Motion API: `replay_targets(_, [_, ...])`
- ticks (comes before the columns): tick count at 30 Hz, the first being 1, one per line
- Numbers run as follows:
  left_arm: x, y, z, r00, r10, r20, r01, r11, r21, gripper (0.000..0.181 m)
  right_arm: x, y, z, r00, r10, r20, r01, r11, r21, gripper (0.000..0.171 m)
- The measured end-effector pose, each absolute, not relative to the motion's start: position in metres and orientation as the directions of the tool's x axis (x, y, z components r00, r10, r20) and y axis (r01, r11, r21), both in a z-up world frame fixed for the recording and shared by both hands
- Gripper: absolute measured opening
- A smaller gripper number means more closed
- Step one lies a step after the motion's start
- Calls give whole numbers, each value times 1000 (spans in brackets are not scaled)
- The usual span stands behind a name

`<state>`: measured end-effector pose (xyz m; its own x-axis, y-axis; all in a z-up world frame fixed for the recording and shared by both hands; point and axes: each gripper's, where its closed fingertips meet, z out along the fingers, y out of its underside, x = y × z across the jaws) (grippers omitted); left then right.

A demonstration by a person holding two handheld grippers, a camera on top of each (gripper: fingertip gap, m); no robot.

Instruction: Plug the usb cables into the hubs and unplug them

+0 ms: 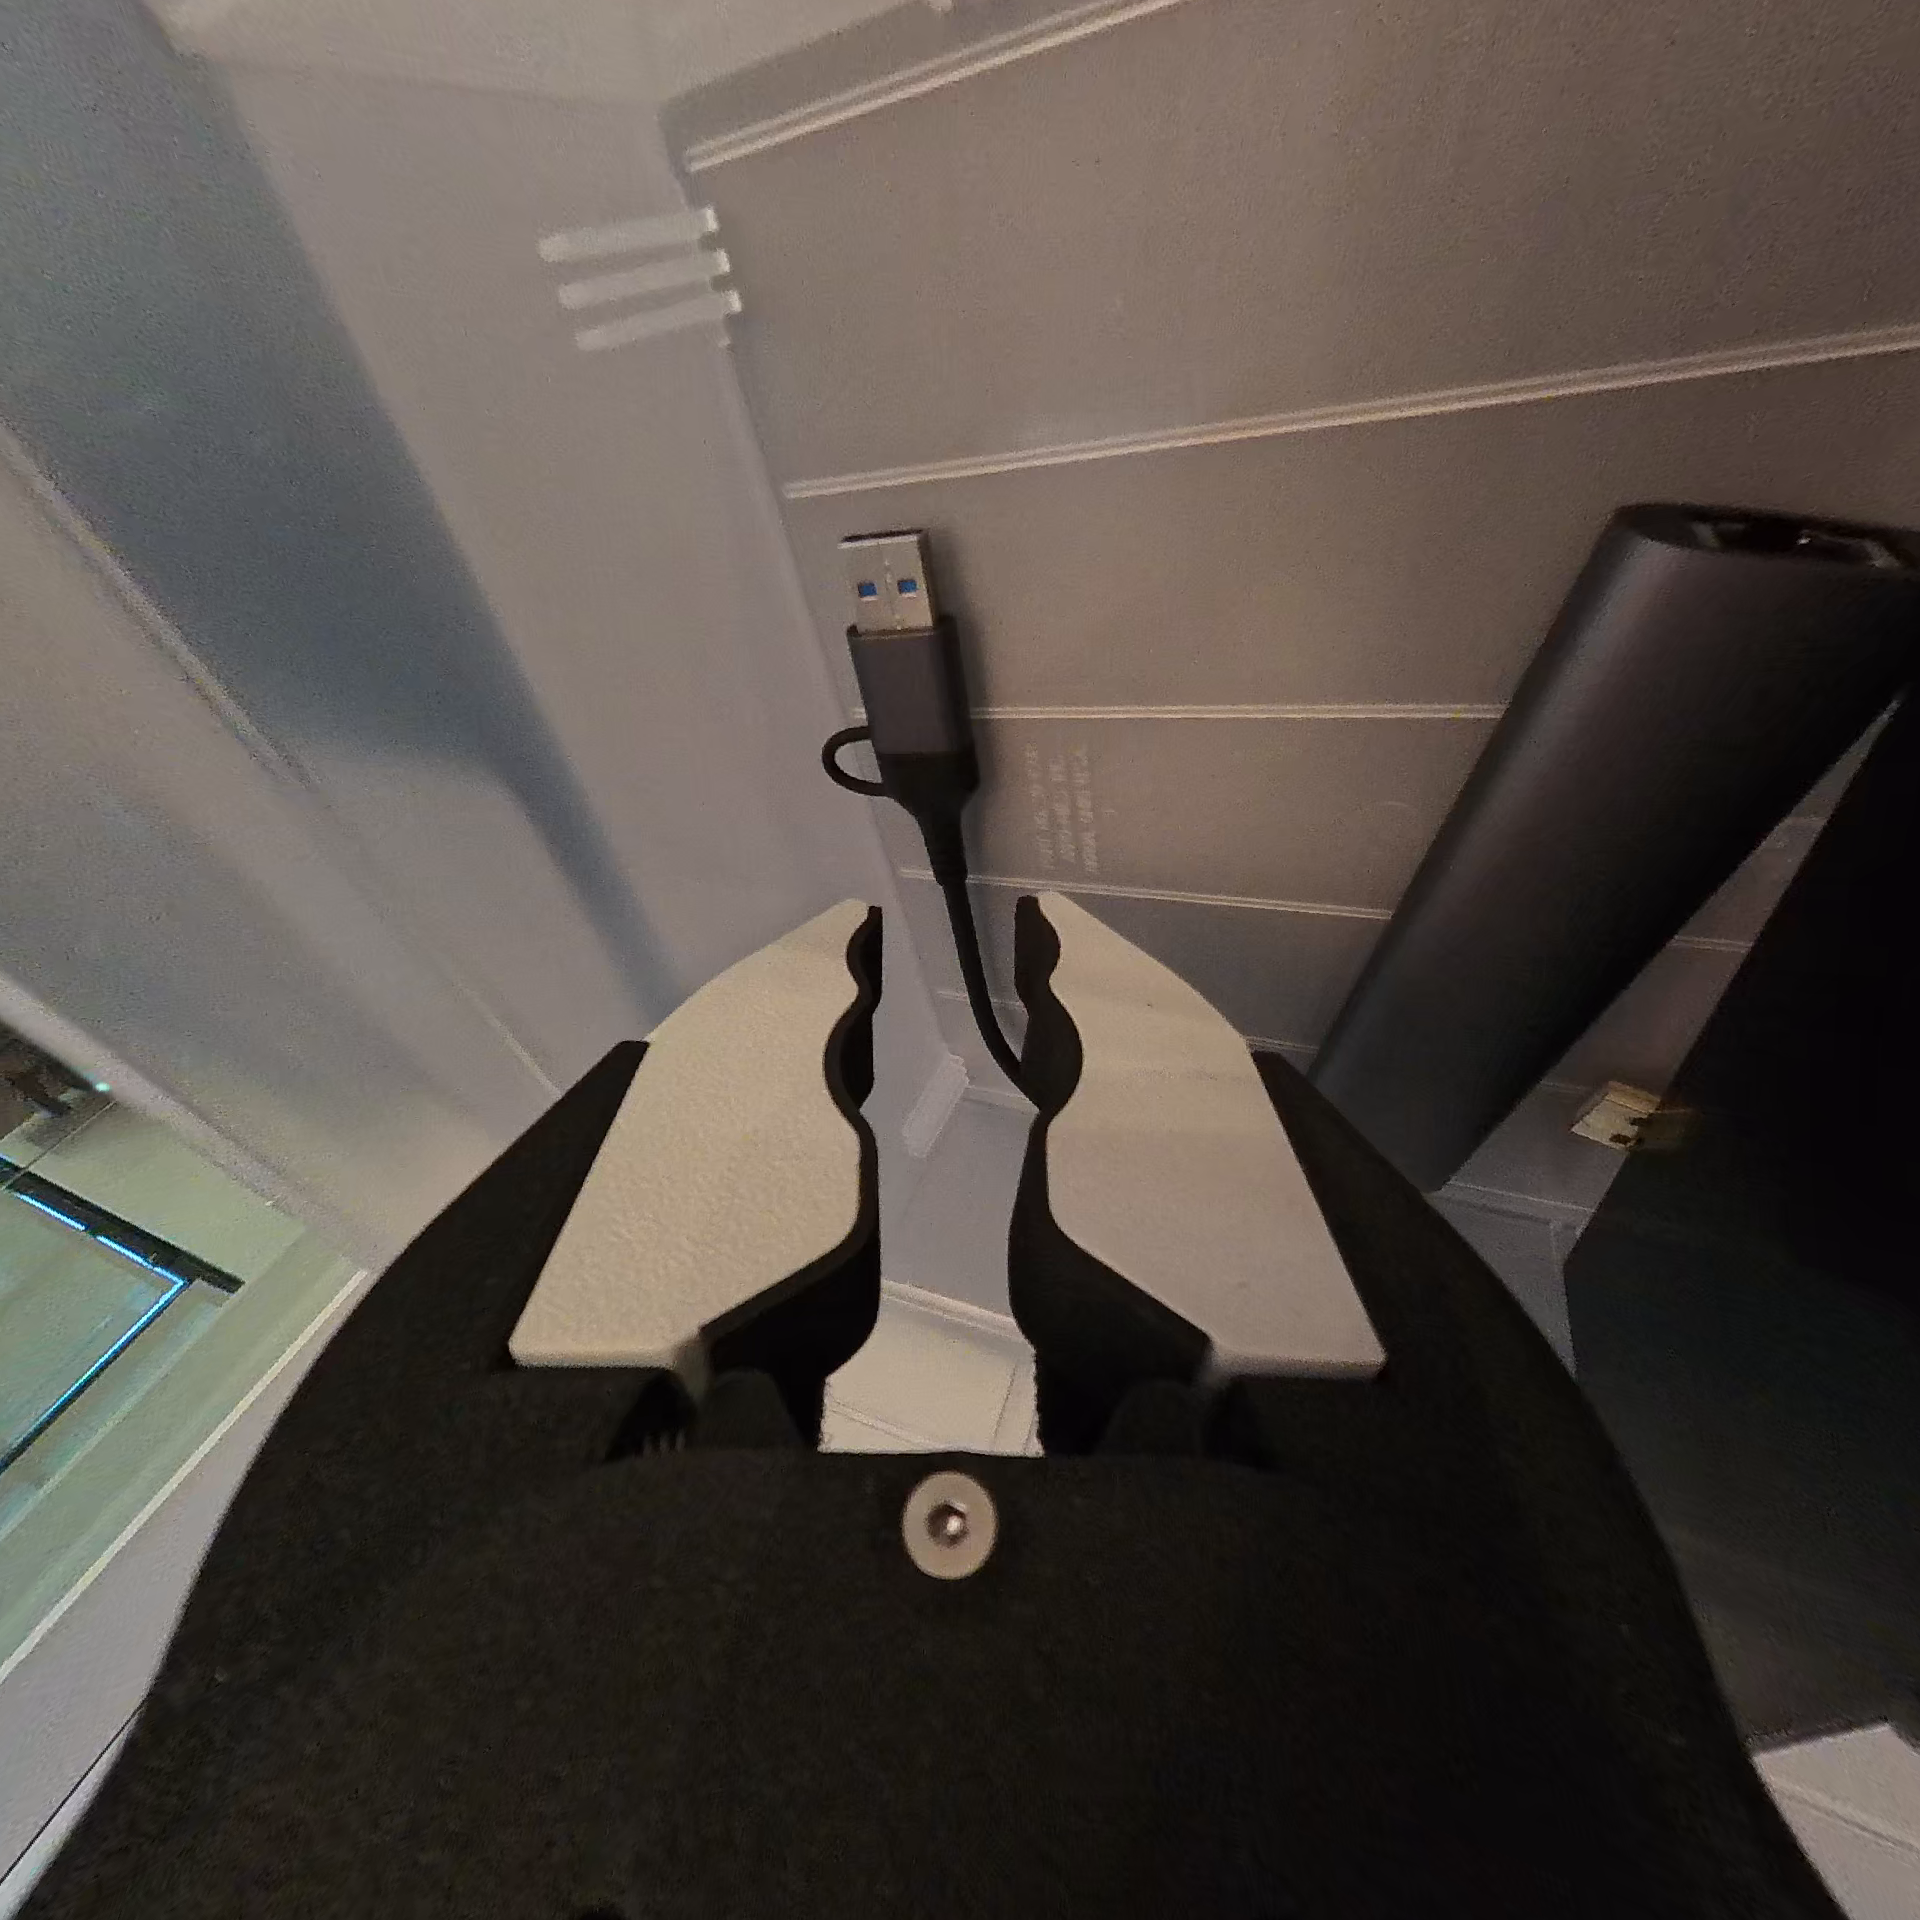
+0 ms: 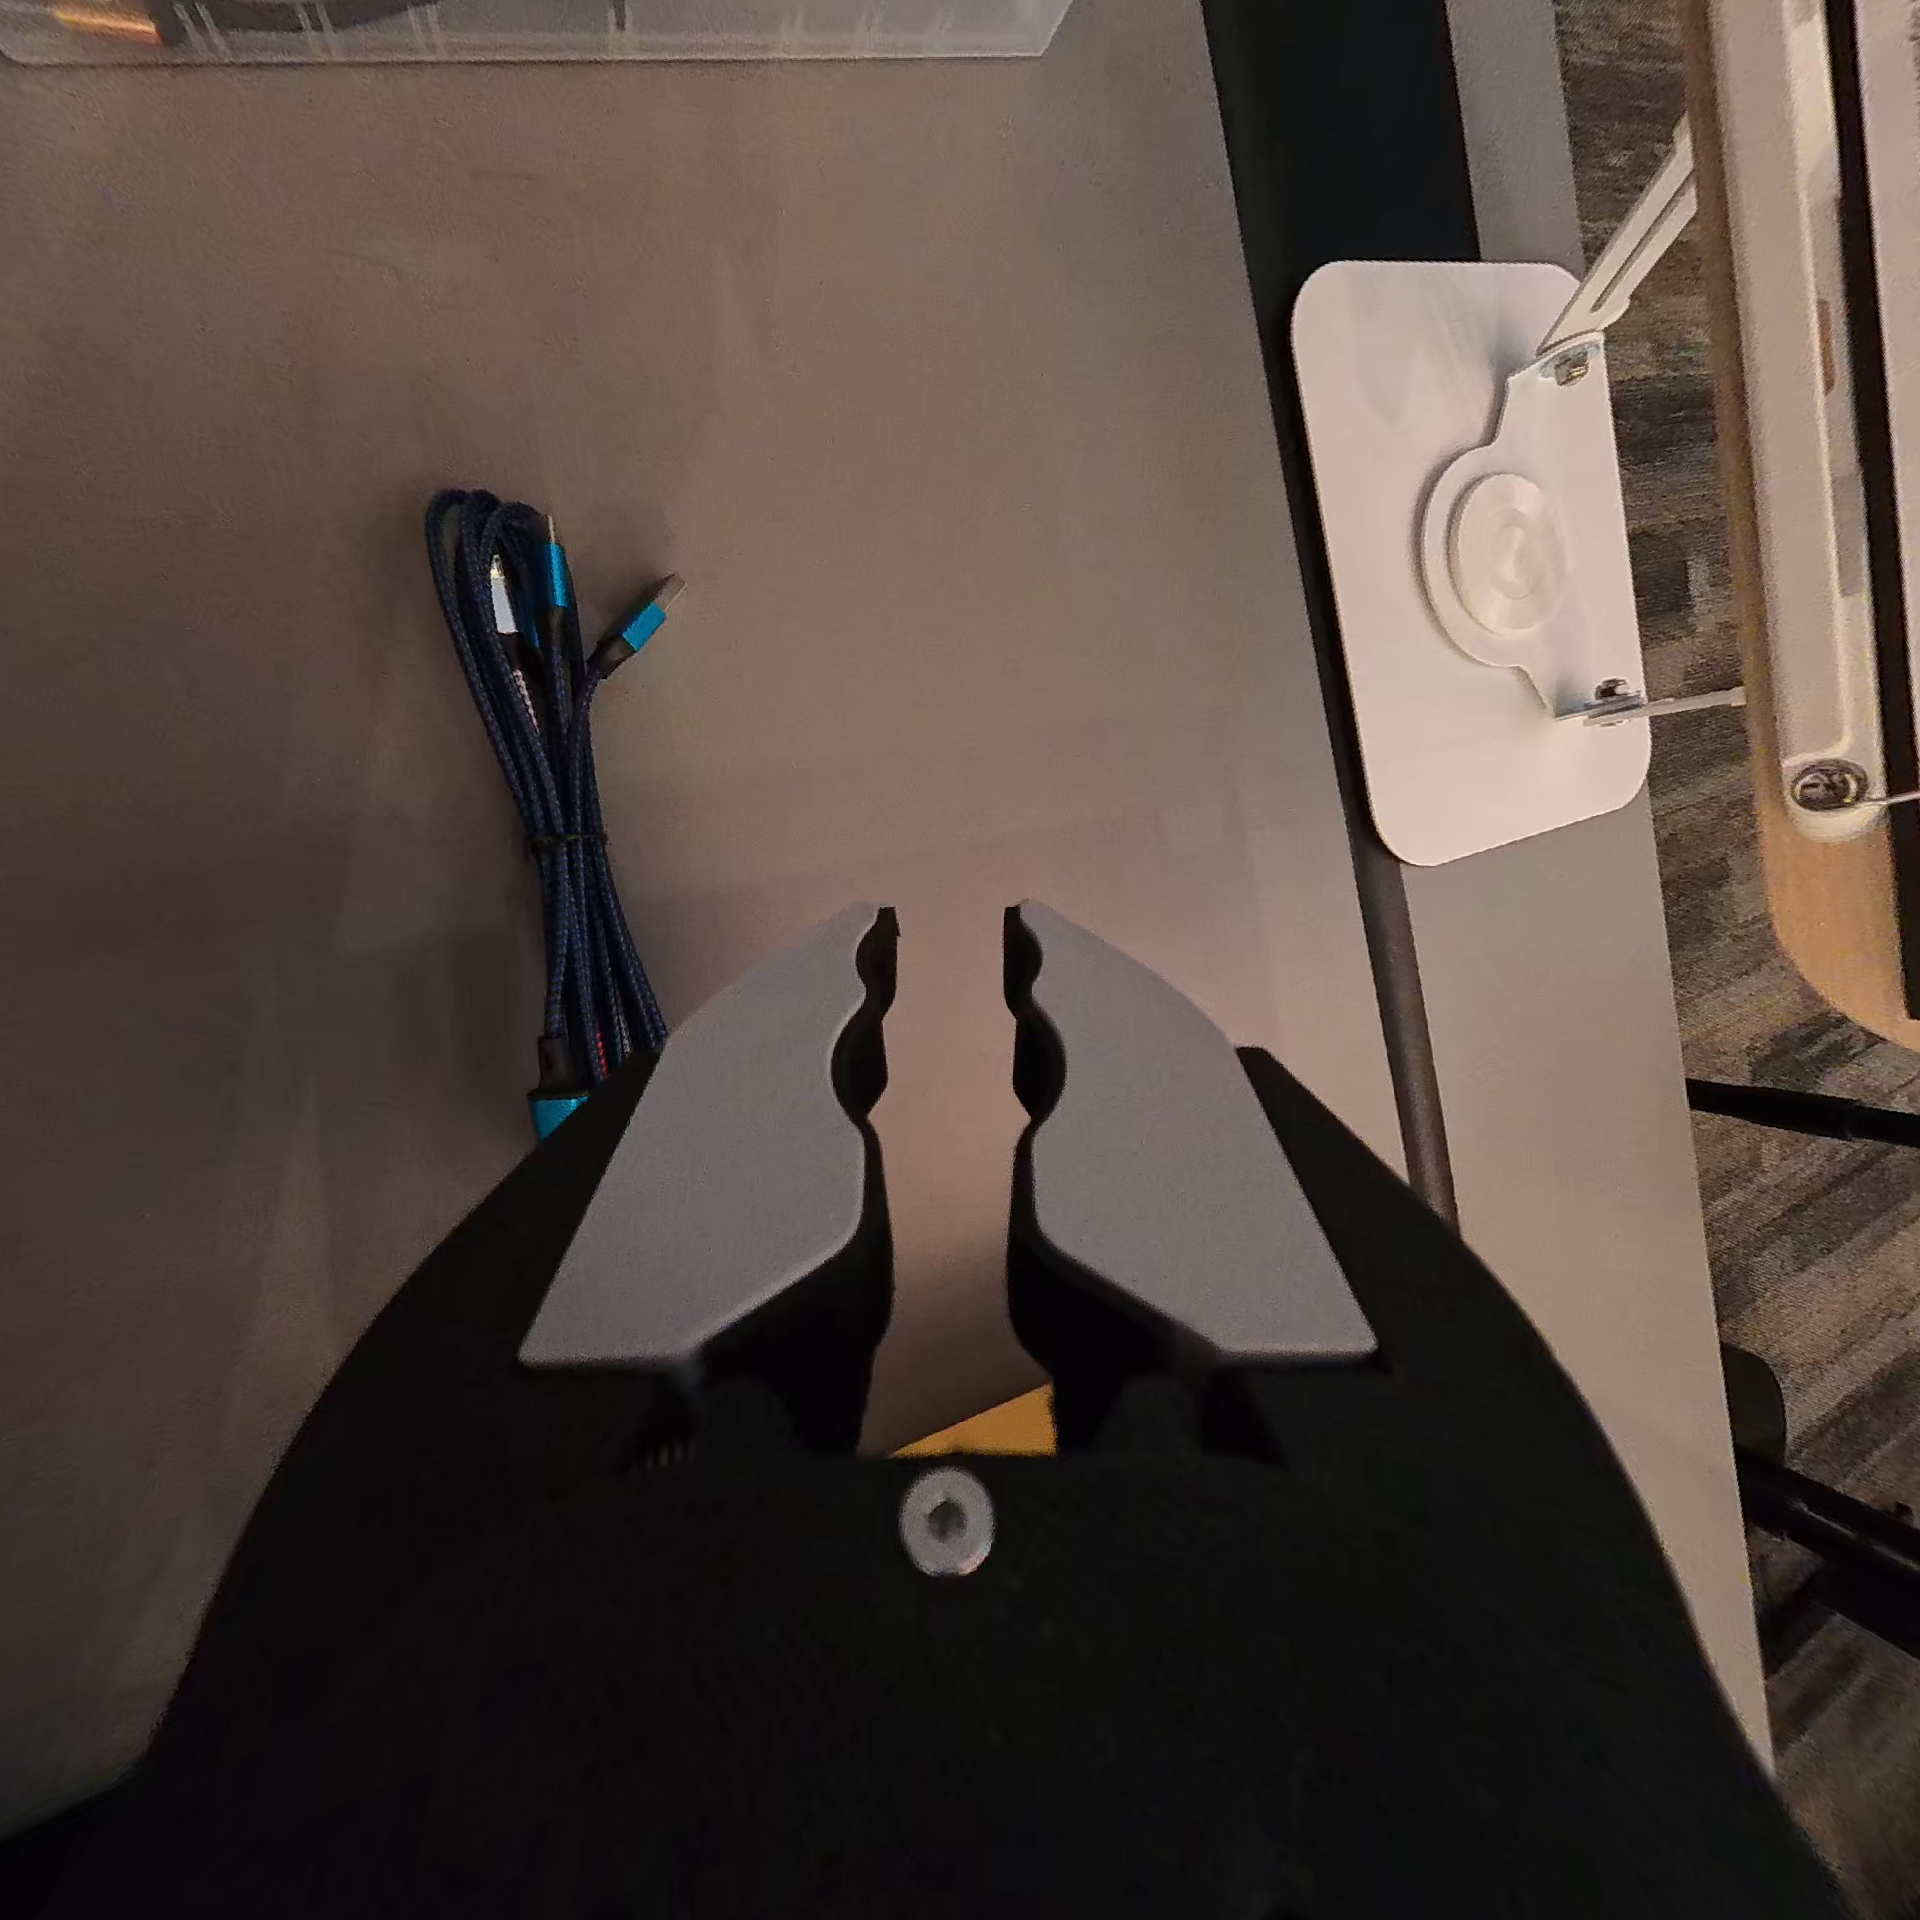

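Left gripper (image 1: 948, 914), fingers apart, straddles the USB-A plug's (image 1: 900, 644) cable. Right gripper (image 2: 950, 920): apart, empty. Grip the grey housing squarely.

Grey hub (image 1: 1621, 862): right end cut by frame's right edge. Black cable (image 1: 971, 966): lower run hidden behind fingers (image 1: 1132, 1174). Blue braided cable bundle (image 2: 551, 769): lower end hidden behind fingers (image 2: 727, 1164).

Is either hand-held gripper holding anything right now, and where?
Neither: left hand-held gripper is open with the cable loose between its fingers; right hand-held gripper is open, empty.
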<state>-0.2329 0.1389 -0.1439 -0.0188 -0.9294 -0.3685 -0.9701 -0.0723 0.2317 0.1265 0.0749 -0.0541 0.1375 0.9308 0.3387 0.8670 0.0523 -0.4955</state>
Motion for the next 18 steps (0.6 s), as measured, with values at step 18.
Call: replay_targets(18, [-241, 144, -151, -81, -928, -363, -952, -36, 304, 12, 126, 70, -60, 90, 933, 349, 886, 85, -456, 20])
